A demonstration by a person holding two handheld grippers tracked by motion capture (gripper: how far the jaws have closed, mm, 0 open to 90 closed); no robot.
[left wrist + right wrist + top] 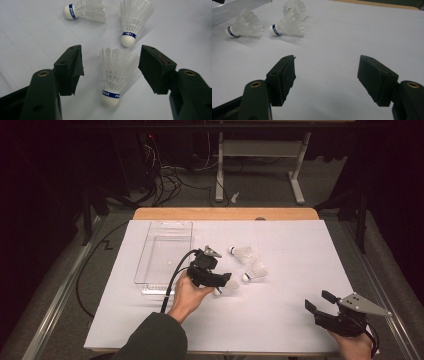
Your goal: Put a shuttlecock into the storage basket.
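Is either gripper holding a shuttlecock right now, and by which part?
Nothing is held. The left gripper stands open around the nearest shuttlecock, pads clear of its feathers. The right gripper is open over the bare table.

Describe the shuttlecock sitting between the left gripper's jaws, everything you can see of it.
The shuttlecock lies on the white table cover, white rounded cork toward the camera, translucent white skirt fanning away. A blue band with white lettering rings the cork's top. The left gripper straddles it with jaws open, pads clear of the skirt on both sides.
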